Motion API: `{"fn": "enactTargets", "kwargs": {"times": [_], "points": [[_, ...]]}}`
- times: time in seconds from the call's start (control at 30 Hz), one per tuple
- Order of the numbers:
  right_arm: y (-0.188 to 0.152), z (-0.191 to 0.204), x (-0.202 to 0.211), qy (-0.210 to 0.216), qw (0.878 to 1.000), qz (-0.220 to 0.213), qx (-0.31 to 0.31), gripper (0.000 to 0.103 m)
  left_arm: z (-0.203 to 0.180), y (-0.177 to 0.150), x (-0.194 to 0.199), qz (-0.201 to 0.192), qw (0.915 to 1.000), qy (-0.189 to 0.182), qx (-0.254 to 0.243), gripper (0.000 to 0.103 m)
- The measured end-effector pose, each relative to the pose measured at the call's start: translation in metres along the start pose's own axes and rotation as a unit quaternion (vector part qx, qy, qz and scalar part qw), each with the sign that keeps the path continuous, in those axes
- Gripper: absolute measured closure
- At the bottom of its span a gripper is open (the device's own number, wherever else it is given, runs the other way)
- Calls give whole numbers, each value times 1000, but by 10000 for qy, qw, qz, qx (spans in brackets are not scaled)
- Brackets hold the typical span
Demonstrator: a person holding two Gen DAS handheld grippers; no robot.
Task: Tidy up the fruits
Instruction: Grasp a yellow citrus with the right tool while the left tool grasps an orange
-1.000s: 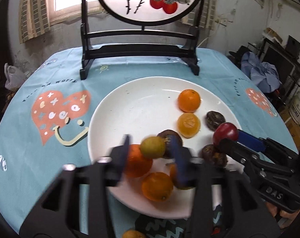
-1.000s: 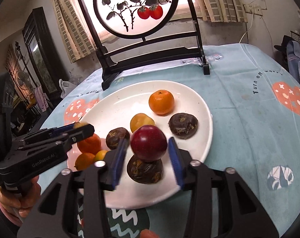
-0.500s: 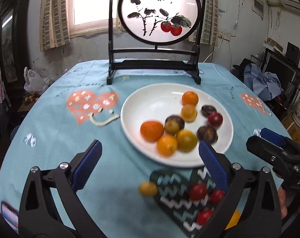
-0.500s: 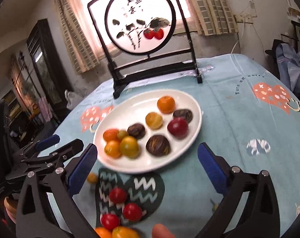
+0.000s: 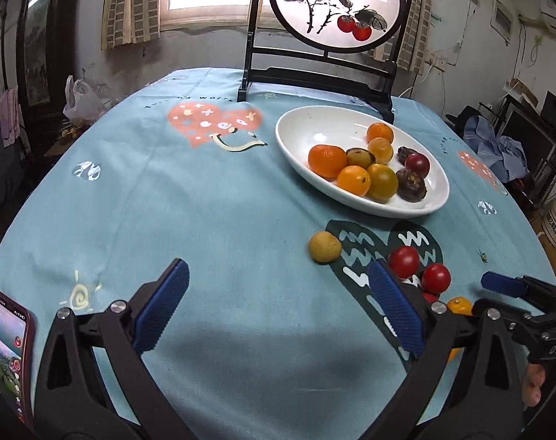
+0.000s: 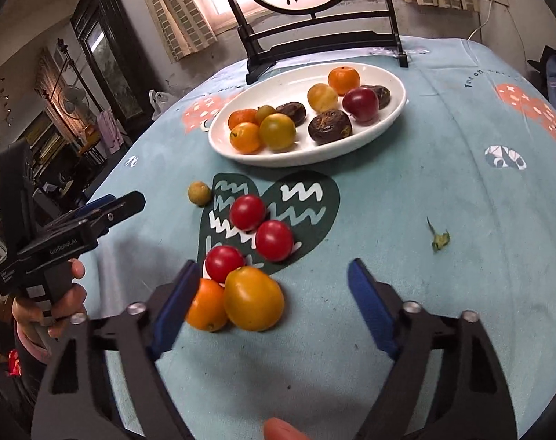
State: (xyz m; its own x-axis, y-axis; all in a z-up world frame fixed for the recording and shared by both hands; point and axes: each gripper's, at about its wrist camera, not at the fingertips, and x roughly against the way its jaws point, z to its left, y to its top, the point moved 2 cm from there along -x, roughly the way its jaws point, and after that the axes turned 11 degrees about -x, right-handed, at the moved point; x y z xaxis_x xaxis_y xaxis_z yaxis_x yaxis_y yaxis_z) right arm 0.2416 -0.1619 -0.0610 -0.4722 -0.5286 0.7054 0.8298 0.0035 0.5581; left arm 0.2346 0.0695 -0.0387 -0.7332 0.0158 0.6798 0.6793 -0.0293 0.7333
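Both grippers hang over the teal tablecloth [image 5: 211, 212], near side of the white plate [image 5: 303, 124].

Left gripper [image 5: 278, 308]: jaws spread wide, nothing between them. Right gripper [image 6: 274, 304]: jaws spread wide too, empty, though a large yellow-orange fruit [image 6: 253, 297] and a smaller orange one [image 6: 206, 305] lie on the cloth just inside its left finger.

Plate holds nine fruits: oranges, yellowish ones, dark wrinkled ones, one dark red plum [image 6: 361, 104].

Loose on the cloth: small tan fruit [image 5: 324, 246] just left of the dark heart print; three red tomatoes [image 6: 247, 212] on that print.

Only the left view shows a phone [image 5: 7, 348] at the table's left edge. Only the right view shows a small green leaf scrap [image 6: 439, 239] off to the right, all three tomatoes in full, and the hand [image 6: 52, 311] holding the left gripper.

Against a second ago: the left claw was then closed on a greenish fruit, the right on the plum, both over the plate. Both fruits now rest on the plate, and both grippers have drawn back and opened.
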Motion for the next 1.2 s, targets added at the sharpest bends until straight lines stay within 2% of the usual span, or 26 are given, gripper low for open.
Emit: {"fn": "enactTargets", "kwargs": {"times": [0.1,0.27,0.33,0.7,0.77,0.8,0.93,1.0,1.07,1.2], "points": [[-4,3,-2,88,9999,111,73,35,-3,0,1,-24,10000,-37,-56,3],[-7,6,-5,199,9995,215,106,39,-9,0,4,-71,9998,-50,-165,3],[-7,5,-7,250,9993,279,57,46,-11,0,4,-67,9997,-80,-205,3],[-5,-8,-16,765,9939,603,-516,53,-23,-3,9,-150,9988,-59,-469,3],[-3,-13,-18,801,9925,640,-669,57,-24,-3,8,-148,9986,-45,-507,3],[-3,-15,-19,754,9925,654,-704,63,-24,-3,8,-144,9985,-32,-523,3],[-4,-13,-18,736,9928,676,-652,65,-27,-6,7,-105,9982,-32,-595,3],[-5,-13,-14,689,9940,584,-615,65,-29,-7,5,-47,9977,-182,-647,3],[-2,-17,-6,729,9940,413,-700,65,-36,-9,4,49,9956,-567,-745,3],[1,-27,6,639,9942,128,-862,65,-61,-14,9,57,9835,-1308,-1249,8]]}}
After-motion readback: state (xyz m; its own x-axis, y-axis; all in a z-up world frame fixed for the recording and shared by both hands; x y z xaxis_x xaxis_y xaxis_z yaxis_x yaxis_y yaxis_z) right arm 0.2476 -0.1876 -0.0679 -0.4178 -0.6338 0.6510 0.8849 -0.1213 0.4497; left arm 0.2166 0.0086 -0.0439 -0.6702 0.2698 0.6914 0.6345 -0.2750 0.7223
